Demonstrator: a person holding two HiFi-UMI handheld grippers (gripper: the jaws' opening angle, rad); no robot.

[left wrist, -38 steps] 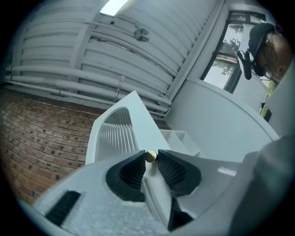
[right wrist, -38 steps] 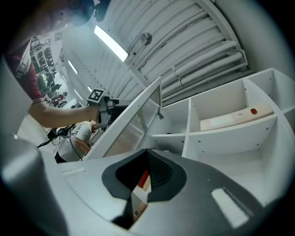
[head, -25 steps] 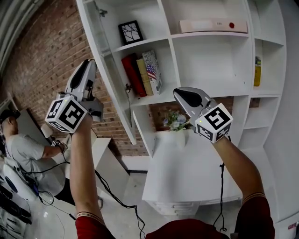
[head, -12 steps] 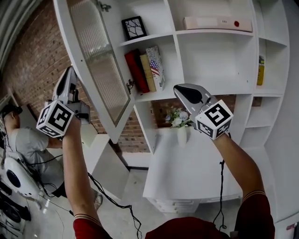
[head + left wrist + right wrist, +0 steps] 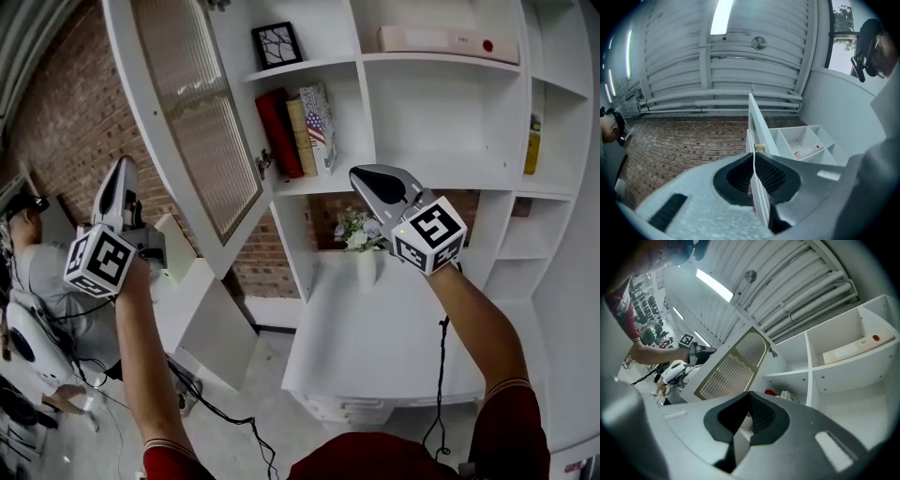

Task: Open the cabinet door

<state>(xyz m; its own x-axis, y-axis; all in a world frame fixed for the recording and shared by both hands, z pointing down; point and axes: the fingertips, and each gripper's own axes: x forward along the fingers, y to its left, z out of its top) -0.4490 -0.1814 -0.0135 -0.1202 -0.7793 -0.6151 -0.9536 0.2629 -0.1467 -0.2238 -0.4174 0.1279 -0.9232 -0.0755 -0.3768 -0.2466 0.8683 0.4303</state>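
The left gripper (image 5: 753, 165) has its dark ribbed pads pressed together along a thin line with nothing pinched between them. It points up at the white-framed cabinet door with a ribbed glass panel (image 5: 197, 122), seen edge-on in the left gripper view. A small brass-coloured knob (image 5: 759, 147) shows on that edge just past the tips. From the head view this gripper hangs off to the side of the door's free edge, near it but apart, as far as I can tell. The right gripper (image 5: 749, 403) is likewise closed on nothing and is held up in front of the white shelving unit (image 5: 422, 122), above the white tabletop (image 5: 375, 347), taking no part in the door. The door itself stands swung far out from its hinge side (image 5: 262, 166), over toward the red brick wall (image 5: 66, 103). That leaves the compartment behind it fully exposed: an upright red book (image 5: 279, 131) with a few more volumes beside it, and a small black picture frame (image 5: 277, 44) on the shelf above. A white vase of pale flowers (image 5: 361, 244) sits on the tabletop below. A seated person in a grey shirt (image 5: 37, 272) is well off to the left (nothing to do with the job). Judged from how things lie, the opening looks essentially done. At most a little more swing could be given, and the left gripper would then only need to come away.
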